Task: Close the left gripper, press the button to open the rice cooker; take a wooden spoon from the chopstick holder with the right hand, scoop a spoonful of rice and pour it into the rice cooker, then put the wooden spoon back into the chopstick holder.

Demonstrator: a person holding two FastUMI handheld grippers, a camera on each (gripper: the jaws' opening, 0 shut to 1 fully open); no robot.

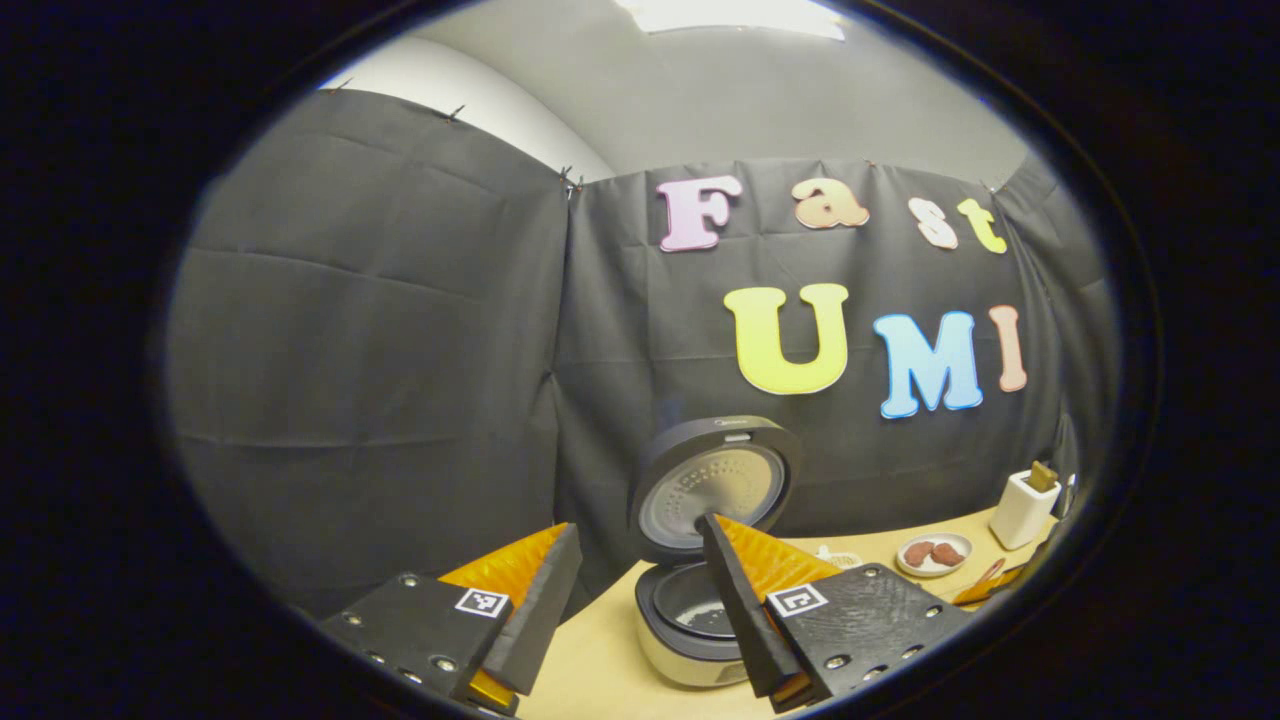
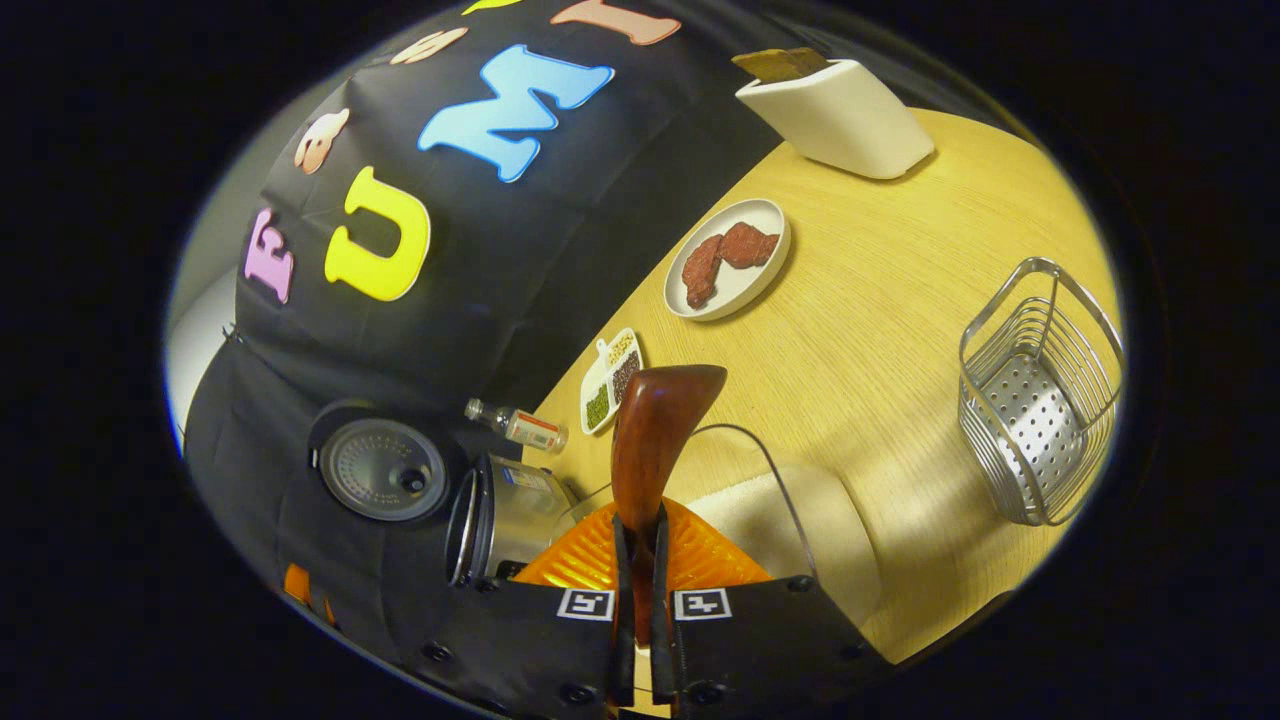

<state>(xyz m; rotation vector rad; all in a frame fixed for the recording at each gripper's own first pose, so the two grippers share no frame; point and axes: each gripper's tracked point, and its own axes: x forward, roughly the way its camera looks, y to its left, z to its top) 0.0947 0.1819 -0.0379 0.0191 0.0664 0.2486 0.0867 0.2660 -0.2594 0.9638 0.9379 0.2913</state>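
Wooden and dark reddish-brown, the wooden spoon (image 2: 655,440) is standing up between the fingers of the right tongs (image 2: 640,560), which are pinching its handle from both sides with only the handle's width between them; its bowl is hanging above a clear container (image 2: 790,520) of white rice (image 2: 745,520). In the left gripper view the left tongs (image 1: 640,590) are spreading wide apart, gripping nothing, and hovering in front of the rice cooker (image 1: 690,625), which is sitting at the near left part of the pale wood surface (image 2: 880,330) with its lid (image 1: 712,487) raised upright and its dark inner pot showing. In the right gripper view the cooker is lying towards the surface's left edge, with a small bottle (image 2: 518,426) and a divided dish of grains (image 2: 611,380) just beyond it. Farther along the back edge a plate (image 2: 760,285) is carrying two reddish pieces, and a white chopstick holder (image 2: 840,120) is standing near the far corner. A wire basket (image 2: 1040,390) is sitting well apart by the right edge
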